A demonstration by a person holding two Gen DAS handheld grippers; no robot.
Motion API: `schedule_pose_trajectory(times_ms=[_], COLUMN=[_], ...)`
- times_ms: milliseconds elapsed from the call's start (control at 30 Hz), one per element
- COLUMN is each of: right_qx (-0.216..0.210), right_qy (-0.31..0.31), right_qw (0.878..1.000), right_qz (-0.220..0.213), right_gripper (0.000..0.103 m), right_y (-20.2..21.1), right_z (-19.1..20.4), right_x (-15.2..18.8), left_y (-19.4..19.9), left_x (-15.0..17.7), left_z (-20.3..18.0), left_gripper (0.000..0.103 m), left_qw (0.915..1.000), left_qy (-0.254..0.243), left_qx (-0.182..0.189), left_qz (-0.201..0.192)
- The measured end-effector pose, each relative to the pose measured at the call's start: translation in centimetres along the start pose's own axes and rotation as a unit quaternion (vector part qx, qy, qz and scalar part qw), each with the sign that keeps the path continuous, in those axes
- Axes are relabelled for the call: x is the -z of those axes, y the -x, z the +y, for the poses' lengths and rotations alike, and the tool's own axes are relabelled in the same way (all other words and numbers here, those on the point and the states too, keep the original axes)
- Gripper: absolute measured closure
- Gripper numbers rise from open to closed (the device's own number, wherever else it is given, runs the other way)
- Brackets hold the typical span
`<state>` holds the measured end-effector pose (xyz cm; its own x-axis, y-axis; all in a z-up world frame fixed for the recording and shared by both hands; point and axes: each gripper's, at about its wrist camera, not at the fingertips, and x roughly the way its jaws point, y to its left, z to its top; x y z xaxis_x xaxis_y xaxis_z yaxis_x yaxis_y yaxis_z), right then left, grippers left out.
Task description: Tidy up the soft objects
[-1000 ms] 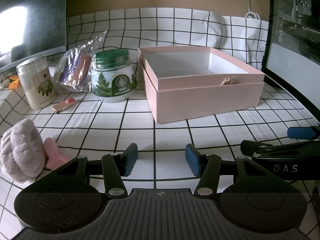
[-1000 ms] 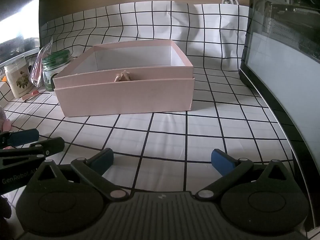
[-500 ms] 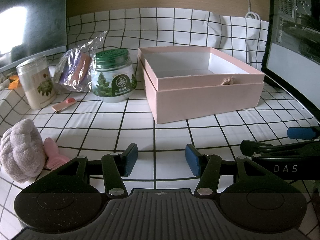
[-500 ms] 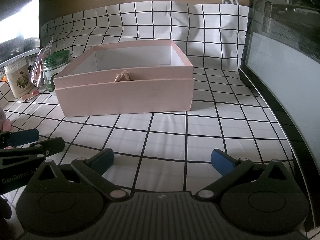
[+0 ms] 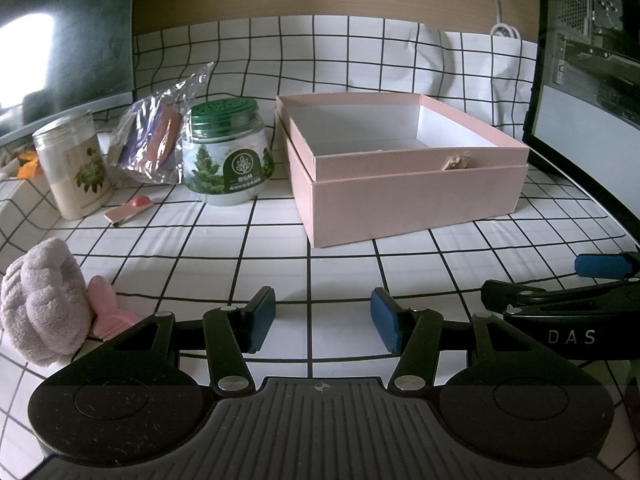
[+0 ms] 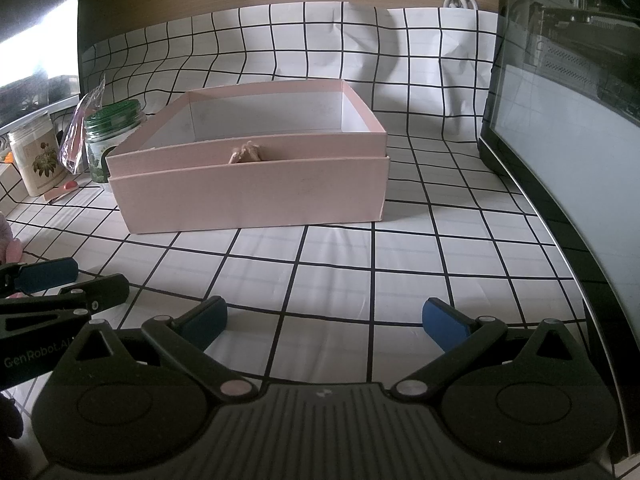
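Note:
An open pink box [image 5: 404,196] [image 6: 256,196] stands on the checked cloth ahead of both grippers, its white inside bare as far as I can see. A soft lilac plush bundle [image 5: 40,304] lies at the near left, with a small pink soft piece [image 5: 106,308] against it. My left gripper [image 5: 323,318] hovers low over the cloth, open, nothing between its blue pads. My right gripper [image 6: 324,318] is open wider and also holds nothing. In the right wrist view the left gripper's blue fingertip [image 6: 46,274] shows at the left edge.
A green-lidded jar [image 5: 226,152], a crinkled clear bag [image 5: 160,136] and a white canister [image 5: 74,168] stand left of the box, with a small pink clip [image 5: 128,210] in front. A dark monitor [image 6: 568,168] borders the right side. A white cable [image 5: 500,12] hangs behind.

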<state>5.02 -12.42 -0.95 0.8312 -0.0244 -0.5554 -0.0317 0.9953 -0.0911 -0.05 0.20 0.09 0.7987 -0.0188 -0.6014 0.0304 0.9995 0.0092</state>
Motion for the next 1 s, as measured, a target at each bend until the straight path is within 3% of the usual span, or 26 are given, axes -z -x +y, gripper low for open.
schedule_pose_trajectory(times_ms=[1000], right_qx=[0.000], right_qy=[0.000], right_qw=[1.000], right_qz=[0.000], right_gripper=[0.000], right_y=[0.03], right_z=[-0.02], right_x=[-0.01], left_y=[-0.17], left_x=[0.00], left_z=[0.16], left_gripper=[0.043], left_qw=[1.0000], left_qy=[0.001], left_qx=[-0.003], left_qz=[0.000])
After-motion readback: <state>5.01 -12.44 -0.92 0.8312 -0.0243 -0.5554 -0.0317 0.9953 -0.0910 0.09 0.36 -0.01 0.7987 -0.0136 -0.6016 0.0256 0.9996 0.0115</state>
